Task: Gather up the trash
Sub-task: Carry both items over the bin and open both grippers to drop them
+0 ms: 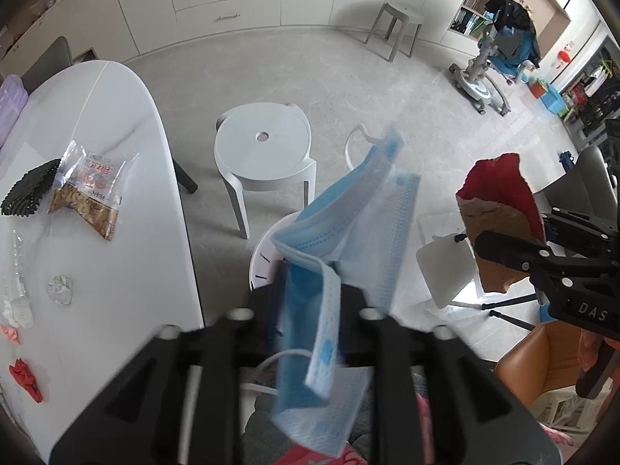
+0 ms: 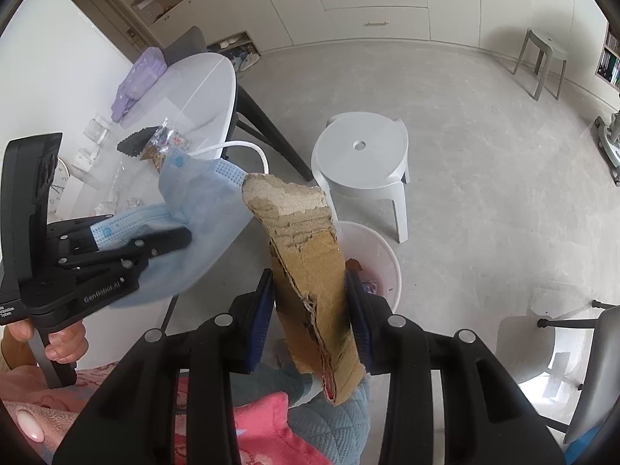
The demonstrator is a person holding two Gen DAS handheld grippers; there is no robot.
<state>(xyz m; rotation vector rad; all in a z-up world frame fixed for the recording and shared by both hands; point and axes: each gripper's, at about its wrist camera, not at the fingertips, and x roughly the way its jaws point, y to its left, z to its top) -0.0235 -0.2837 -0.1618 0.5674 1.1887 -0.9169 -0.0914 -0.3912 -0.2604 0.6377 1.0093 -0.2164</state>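
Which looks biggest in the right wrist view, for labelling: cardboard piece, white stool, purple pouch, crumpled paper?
1. Cardboard piece, inflated by nearness
2. White stool
3. Purple pouch
4. Crumpled paper

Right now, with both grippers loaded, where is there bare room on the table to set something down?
Bare white table lies at its far rounded end, beyond the snack bag, and along the near edge right of the crumpled tissue. The left side is crowded: black pad, red scraps.

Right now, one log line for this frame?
left gripper: shut on face mask | right gripper: shut on cardboard scrap | both above trash bin | wrappers left on table
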